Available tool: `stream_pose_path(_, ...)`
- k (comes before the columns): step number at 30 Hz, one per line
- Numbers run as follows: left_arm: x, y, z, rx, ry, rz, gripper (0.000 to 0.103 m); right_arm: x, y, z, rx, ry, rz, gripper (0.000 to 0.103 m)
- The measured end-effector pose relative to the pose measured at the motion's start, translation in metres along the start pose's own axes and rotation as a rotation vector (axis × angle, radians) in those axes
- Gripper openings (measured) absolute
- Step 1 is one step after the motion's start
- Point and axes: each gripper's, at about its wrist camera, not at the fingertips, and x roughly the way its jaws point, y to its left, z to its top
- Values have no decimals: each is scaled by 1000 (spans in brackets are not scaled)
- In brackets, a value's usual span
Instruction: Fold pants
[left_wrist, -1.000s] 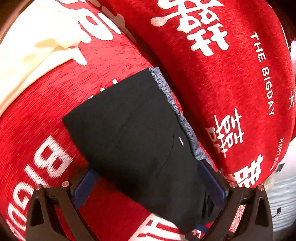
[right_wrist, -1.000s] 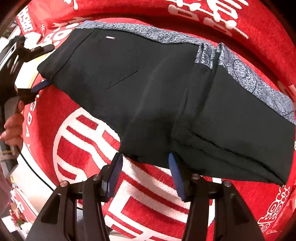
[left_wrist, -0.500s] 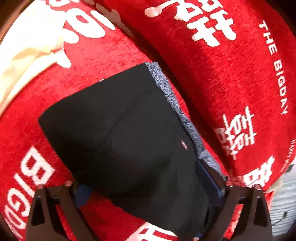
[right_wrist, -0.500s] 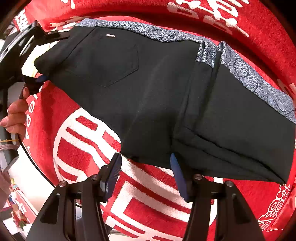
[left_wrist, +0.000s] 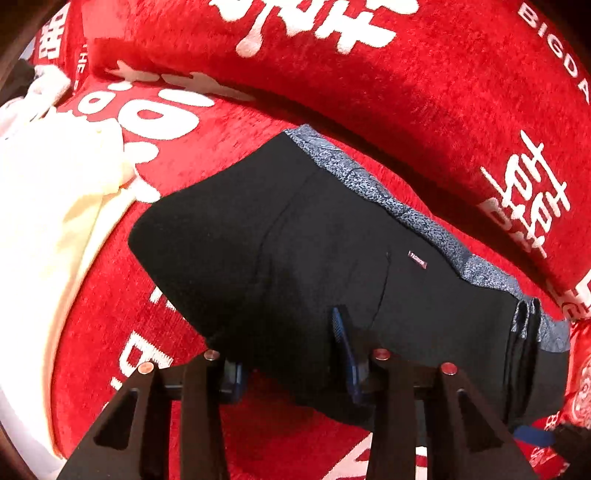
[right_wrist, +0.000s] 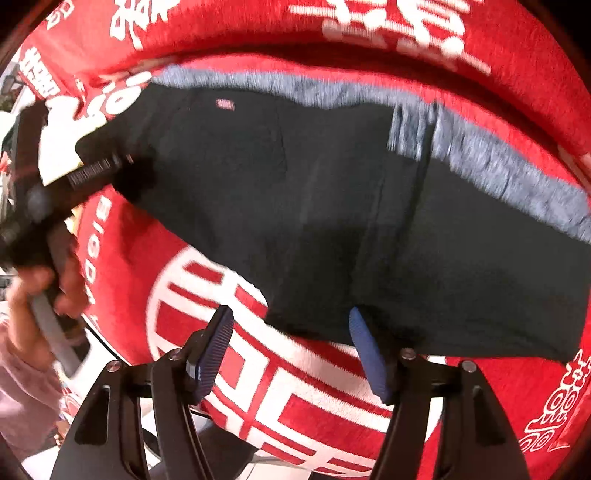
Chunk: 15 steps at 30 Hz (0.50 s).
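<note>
The pants (left_wrist: 332, 258) are already folded compactly; the left hand-held gripper (left_wrist: 291, 354) is closing on their edge, the right hand-held gripper (right_wrist: 291, 350) opening, empty.

- Red plush cover (left_wrist: 122, 325) with white lettering, spread over a cushioned seat.
- Black pants (left_wrist: 303, 236) with grey patterned waistband, flat on the cover.
- Cream cloth (left_wrist: 48, 192), lying beside the pants.

Left gripper (left_wrist: 291, 354) narrower, onto pants (left_wrist: 295, 240)
</note>
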Motion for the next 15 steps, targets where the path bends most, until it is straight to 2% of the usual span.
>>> stream_pose_path(9,3,9,3,-37,30,-24,41,-15,0,20,14,-23,12,70)
stream_pose_path(12,5,13,3,-60,38,-41,44,-20,4,31,-3,-28,14,70)
stream_pose_path(13,6,14,3,-60,36,-43,48,-20,5,35,-6,-27,17,70)
stream_pose_path(15,9,14,3,-69,50,-69,78,-22,6,43,-3,-24,32,70)
